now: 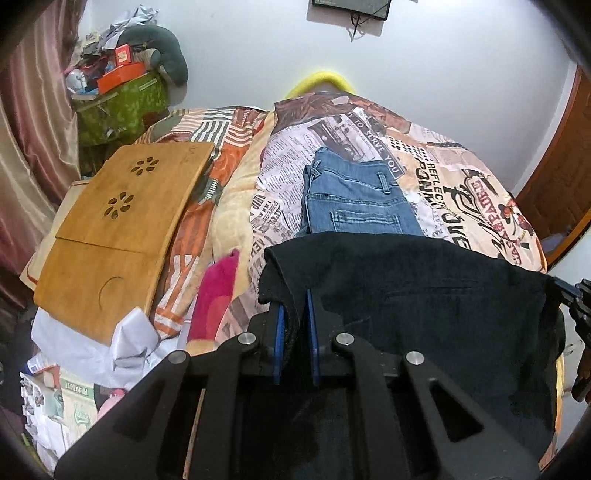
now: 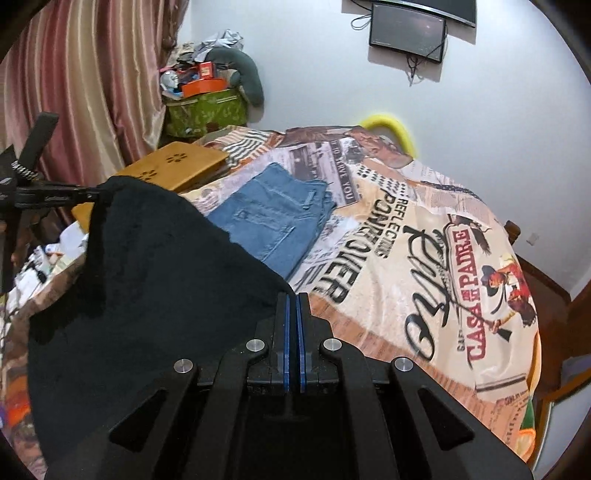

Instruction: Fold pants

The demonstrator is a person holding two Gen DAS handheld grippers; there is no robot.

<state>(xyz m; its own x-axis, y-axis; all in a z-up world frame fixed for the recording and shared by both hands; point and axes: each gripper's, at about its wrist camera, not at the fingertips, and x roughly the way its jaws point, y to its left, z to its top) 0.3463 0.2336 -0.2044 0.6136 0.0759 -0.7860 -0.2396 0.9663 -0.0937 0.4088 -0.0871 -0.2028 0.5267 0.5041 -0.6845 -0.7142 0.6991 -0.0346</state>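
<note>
Black pants (image 1: 424, 295) hang stretched between my two grippers above the bed. My left gripper (image 1: 294, 306) is shut on the pants' left corner, dark cloth bunched between its blue pads. My right gripper (image 2: 294, 306) is shut on the opposite corner; the cloth (image 2: 147, 277) spreads left from it to the left gripper (image 2: 55, 195). The right gripper also shows at the right edge of the left wrist view (image 1: 576, 295). Folded blue jeans (image 1: 354, 195) lie flat on the printed bedspread (image 1: 461, 184) just beyond the black pants, and also show in the right wrist view (image 2: 273, 221).
A wooden lap desk (image 1: 122, 229) lies on the bed's left side, with pink cloth (image 1: 214, 295) and white papers (image 1: 92, 347) near it. A green box of clutter (image 1: 122, 99) stands by the curtain. A wall screen (image 2: 406, 33) hangs above. A wooden door (image 1: 554, 184) stands at the right.
</note>
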